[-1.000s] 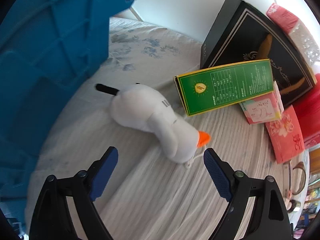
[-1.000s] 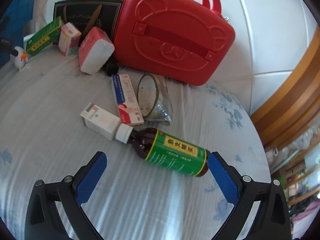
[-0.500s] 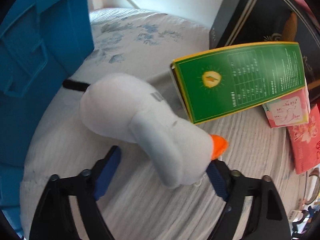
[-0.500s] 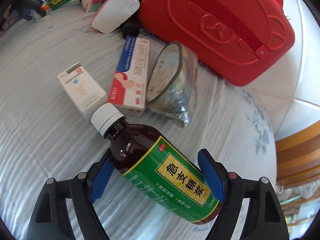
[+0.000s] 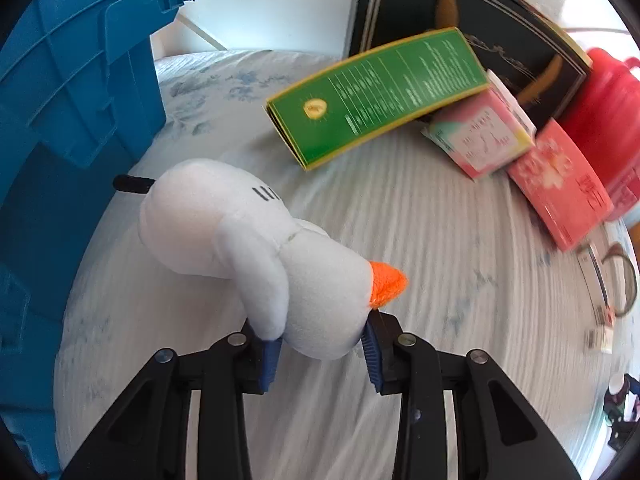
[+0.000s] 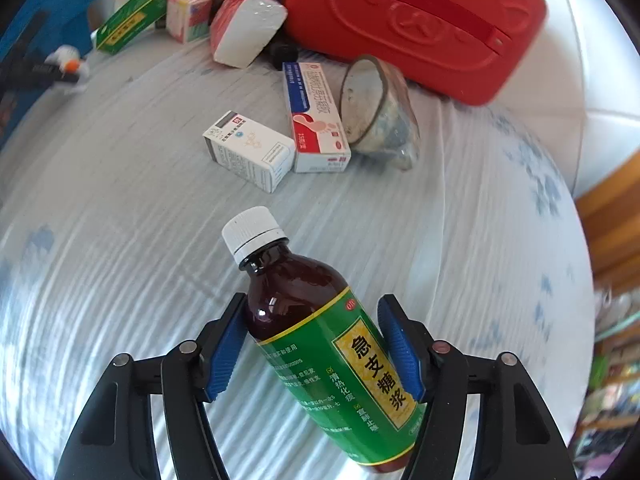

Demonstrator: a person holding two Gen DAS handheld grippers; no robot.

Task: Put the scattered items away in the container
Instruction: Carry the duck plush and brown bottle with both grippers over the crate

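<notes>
Closing left hand-held gripper point(image 5: 320, 354) clamping plush duck point(image 5: 256, 252), right hand-held gripper point(image 6: 314, 350) pinching syrup bottle point(image 6: 320, 332).

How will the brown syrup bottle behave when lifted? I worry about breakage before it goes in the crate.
The syrup bottle looks glossy and rigid, so it may slip between the right gripper jaws, which have just been closing around it. Dark liquid suggests it is heavy for its size. Being round, it would probably roll if released.

plush goose point(image 5: 256, 240): matt fleece | syrup bottle point(image 6: 320, 320): glossy brown, paper label | crate point(image 5: 72, 100): smooth plastic
</notes>
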